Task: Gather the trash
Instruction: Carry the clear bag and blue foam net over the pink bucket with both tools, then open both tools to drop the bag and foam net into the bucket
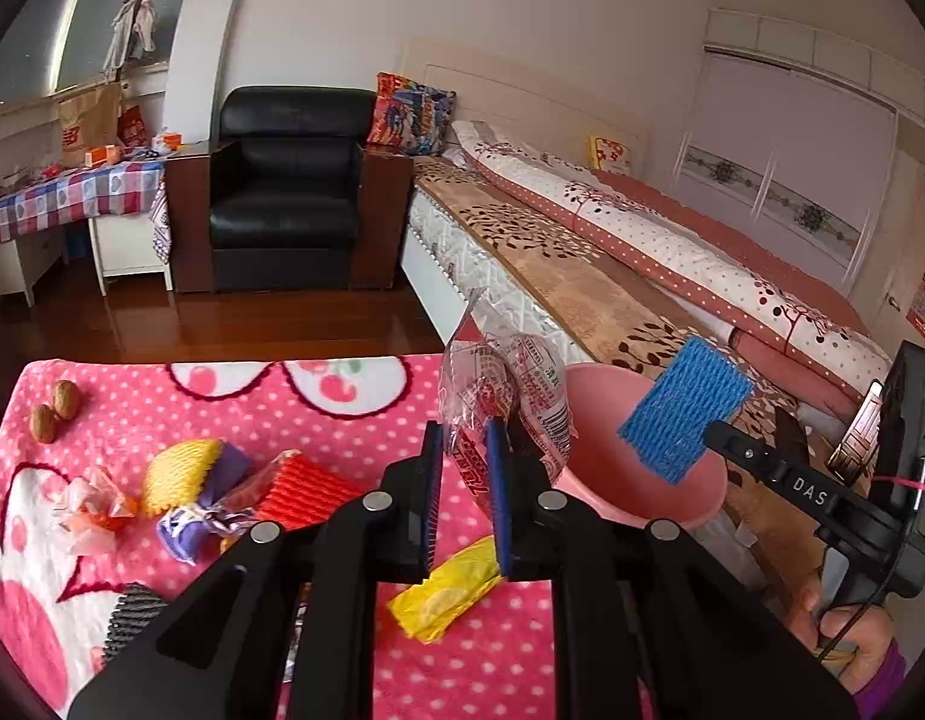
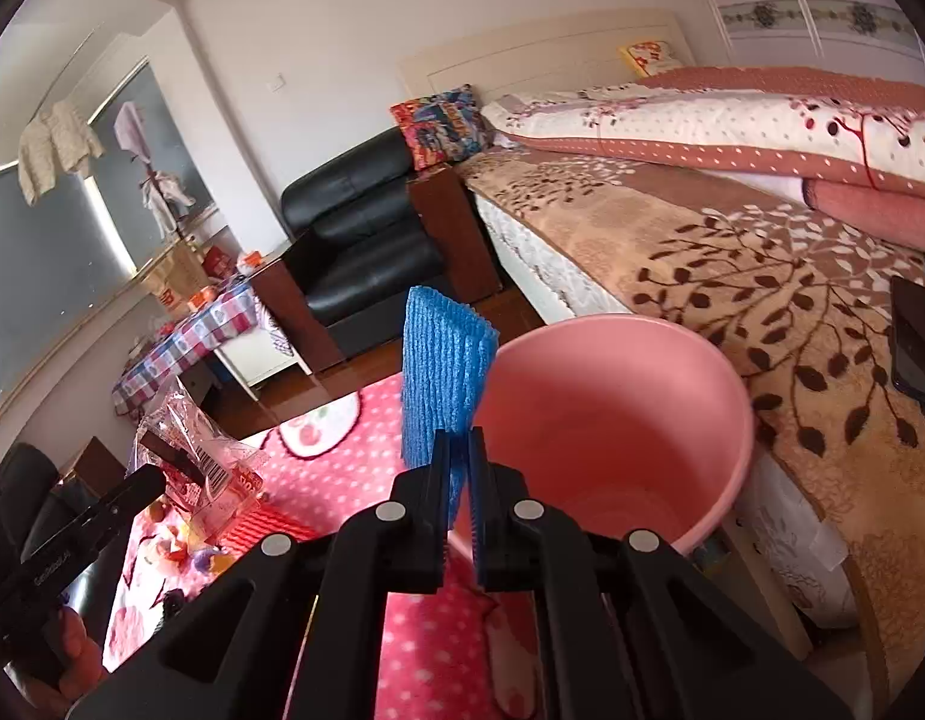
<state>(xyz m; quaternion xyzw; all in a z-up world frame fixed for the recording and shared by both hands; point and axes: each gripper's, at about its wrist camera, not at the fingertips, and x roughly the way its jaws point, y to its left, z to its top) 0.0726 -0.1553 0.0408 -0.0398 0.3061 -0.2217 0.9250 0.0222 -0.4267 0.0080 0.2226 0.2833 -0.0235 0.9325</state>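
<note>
The blue foam net (image 2: 441, 372) is clenched by the right gripper (image 2: 459, 468) and the plastic wrapper (image 1: 510, 396) by the left gripper (image 1: 465, 456); release over the pink bucket (image 2: 726, 384) at the blanket's (image 1: 342, 420) right edge is needed next.

Your blue foam net (image 2: 441, 372) met a plain pink bin (image 2: 618, 414). Your blanket (image 1: 354, 420) was pink with white dots (cherries too); your armchair (image 1: 288, 192) was black.

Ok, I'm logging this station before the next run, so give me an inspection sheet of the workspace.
Surface: pink dotted blanket.
Job's things: pink bin at blanket's edge, nothing seen inside; blue foam net and clear printed wrapper held.
Clutter: yellow wrapper, red foam net, yellow foam net, two walnuts.
Grippers: left gripper clamps wrapper; right gripper clamps blue net.
Cables: thin black cable at right hand.
Surroundings: bed, black armchair.
</note>
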